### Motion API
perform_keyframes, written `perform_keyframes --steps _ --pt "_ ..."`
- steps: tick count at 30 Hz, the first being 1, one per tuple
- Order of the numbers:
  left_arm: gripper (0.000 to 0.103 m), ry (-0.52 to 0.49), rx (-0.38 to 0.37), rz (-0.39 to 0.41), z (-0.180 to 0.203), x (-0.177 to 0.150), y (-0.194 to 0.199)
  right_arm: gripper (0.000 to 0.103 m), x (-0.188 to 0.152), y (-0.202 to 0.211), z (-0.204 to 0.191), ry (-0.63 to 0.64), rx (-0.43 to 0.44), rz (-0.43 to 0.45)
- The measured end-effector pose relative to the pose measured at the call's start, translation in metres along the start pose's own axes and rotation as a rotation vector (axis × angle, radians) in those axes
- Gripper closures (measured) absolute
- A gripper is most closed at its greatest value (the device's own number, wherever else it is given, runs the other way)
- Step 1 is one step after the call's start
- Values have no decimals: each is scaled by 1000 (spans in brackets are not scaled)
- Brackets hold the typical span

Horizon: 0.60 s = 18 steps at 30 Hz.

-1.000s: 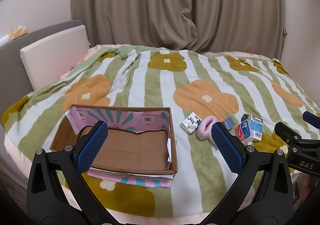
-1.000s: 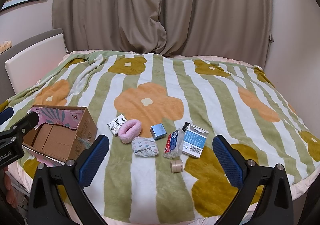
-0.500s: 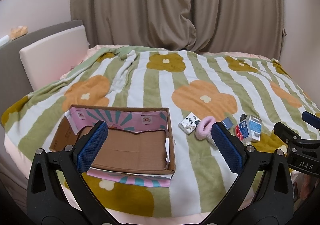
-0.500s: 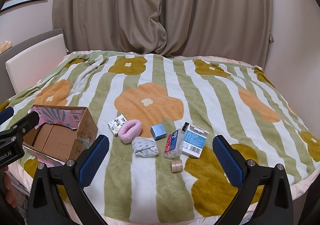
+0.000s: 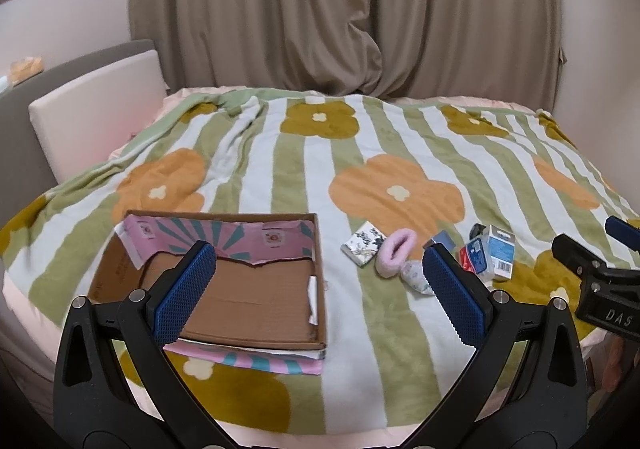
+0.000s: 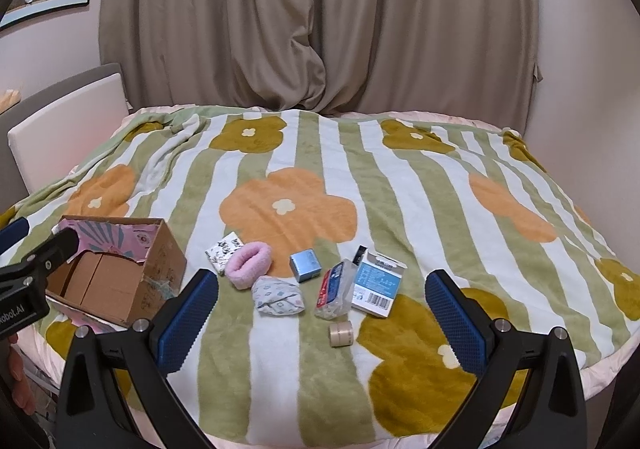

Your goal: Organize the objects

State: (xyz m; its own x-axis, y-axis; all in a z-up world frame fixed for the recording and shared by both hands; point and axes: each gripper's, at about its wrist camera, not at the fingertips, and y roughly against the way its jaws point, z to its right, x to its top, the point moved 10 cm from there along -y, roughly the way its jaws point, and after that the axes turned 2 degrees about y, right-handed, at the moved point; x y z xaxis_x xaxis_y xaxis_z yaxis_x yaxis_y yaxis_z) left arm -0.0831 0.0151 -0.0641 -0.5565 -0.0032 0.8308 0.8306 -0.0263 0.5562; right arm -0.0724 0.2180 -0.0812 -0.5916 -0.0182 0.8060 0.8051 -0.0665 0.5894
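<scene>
An open, empty cardboard box [image 5: 248,289] [image 6: 120,281] sits on the bed's front left. Right of it lie a patterned packet [image 6: 224,247], a pink fuzzy ring [image 6: 248,265], a floral pouch [image 6: 278,295], a small blue box [image 6: 305,266], a red-and-clear pack [image 6: 334,289], a blue-white carton [image 6: 378,283] and a tape roll [image 6: 341,334]. My left gripper [image 5: 320,285] is open and empty, above the box's right edge. My right gripper [image 6: 320,315] is open and empty, just in front of the items.
A striped flower blanket [image 6: 400,189] covers the bed. A white headboard cushion [image 5: 96,117] is at the left, beige curtains [image 6: 320,21] behind, a wall at the right. The bed's front edge lies just under both grippers.
The left wrist view has shifted slightly; the box and items sit a little further left in it. Both grippers stay open and nothing on the bed has moved.
</scene>
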Motion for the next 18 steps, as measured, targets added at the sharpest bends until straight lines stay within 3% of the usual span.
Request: perform_keyframes --steps 11,18 --pt "0 -10 -73 -111 52 -21 -51 0 -8 -27 58 -83 -18 -53" --pt "0 -6 -70 -187 74 -35 -98 0 -21 -59 89 -138 -21 -120"
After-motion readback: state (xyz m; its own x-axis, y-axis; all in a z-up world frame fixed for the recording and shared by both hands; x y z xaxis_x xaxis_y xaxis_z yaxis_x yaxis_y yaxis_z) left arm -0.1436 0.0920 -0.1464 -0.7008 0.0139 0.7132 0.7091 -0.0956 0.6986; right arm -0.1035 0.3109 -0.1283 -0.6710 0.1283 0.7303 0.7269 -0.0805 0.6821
